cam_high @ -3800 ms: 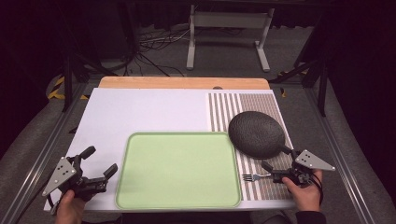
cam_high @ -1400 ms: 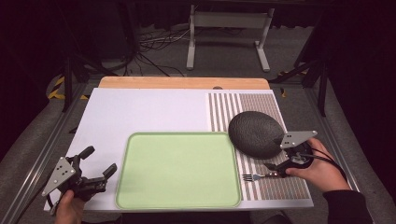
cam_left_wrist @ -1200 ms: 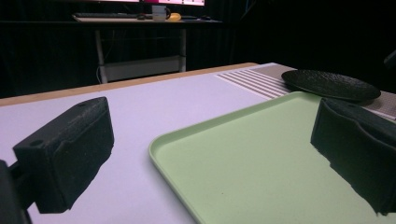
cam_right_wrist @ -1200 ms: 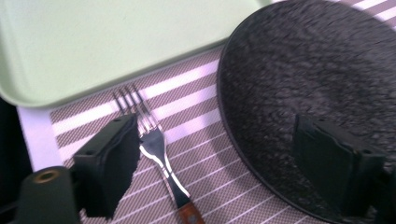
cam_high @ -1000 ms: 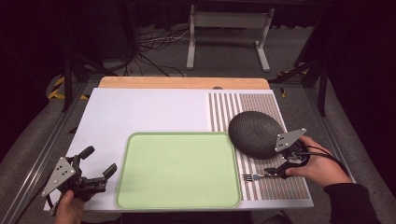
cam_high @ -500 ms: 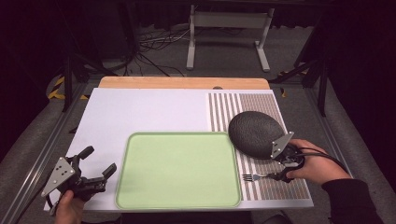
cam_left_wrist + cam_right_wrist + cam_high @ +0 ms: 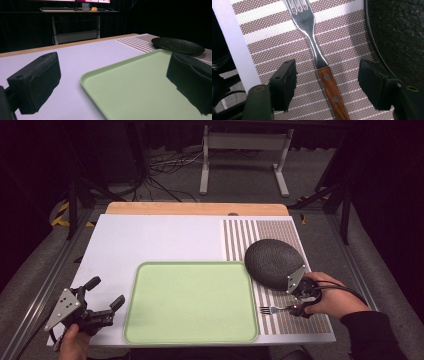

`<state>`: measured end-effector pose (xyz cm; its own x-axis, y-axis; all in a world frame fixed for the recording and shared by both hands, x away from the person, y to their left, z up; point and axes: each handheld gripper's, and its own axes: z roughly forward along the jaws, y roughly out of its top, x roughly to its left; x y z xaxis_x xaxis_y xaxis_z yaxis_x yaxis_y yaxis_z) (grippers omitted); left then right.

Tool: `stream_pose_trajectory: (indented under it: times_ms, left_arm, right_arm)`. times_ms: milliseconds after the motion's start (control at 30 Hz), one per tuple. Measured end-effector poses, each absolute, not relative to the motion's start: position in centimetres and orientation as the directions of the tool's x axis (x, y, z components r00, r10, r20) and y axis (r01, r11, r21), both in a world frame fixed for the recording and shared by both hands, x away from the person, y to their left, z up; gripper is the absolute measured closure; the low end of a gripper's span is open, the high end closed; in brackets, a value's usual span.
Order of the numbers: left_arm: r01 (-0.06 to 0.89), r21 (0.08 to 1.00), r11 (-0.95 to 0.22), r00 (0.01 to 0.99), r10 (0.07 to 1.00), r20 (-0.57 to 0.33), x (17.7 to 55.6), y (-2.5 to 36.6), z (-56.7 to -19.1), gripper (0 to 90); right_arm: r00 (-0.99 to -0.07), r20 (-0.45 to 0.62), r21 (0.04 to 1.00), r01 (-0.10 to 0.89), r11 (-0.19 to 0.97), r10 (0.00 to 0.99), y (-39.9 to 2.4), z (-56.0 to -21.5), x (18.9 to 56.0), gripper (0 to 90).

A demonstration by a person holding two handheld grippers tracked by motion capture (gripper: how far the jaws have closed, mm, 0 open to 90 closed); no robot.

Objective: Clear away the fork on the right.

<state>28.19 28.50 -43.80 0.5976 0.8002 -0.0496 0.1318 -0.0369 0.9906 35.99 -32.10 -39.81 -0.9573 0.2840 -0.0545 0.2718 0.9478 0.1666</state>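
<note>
A fork (image 7: 317,52) with a wooden handle lies on the striped placemat (image 7: 274,32), tines pointing toward the green tray (image 7: 190,302). My right gripper (image 7: 327,80) straddles the handle; its jaws have just been closing, with a gap left on each side of the wood, and the pads do not touch it. In the high view the fork (image 7: 272,309) sits right of the tray, with the right gripper (image 7: 298,307) over its handle. A dark textured plate (image 7: 274,262) lies just behind. My left gripper (image 7: 105,299) rests open at the table's near left corner, beside the tray (image 7: 140,87).
The white table surface (image 7: 160,237) stretches behind the tray. A wooden strip (image 7: 195,208) runs along the far edge. The placemat (image 7: 280,232) covers the right side. A metal stand (image 7: 242,155) and cables sit on the floor beyond.
The right hand has tilted its gripper over and lowered it onto the fork handle, sliding slightly left. The left gripper has stayed where it was.
</note>
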Motion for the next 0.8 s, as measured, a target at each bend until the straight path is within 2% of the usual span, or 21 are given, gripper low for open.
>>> stream_pose_trajectory:
  times_ms: [300, 800]
  left_arm:
    - [0.137, 0.99, -0.042, 0.596, 0.802, -0.049, 28.3, 28.4, -44.0, 0.0]
    - [0.144, 0.989, -0.039, 0.593, 0.804, -0.054, 28.4, 28.4, -44.1, 0.0]
  right_arm:
    - [-0.971, -0.053, 0.136, 0.226, 0.965, 0.235, -31.9, -40.1, 36.3, 52.6]
    - [-0.987, -0.053, 0.079, 0.147, 0.986, 0.151, -31.8, -41.0, 36.5, 68.2]
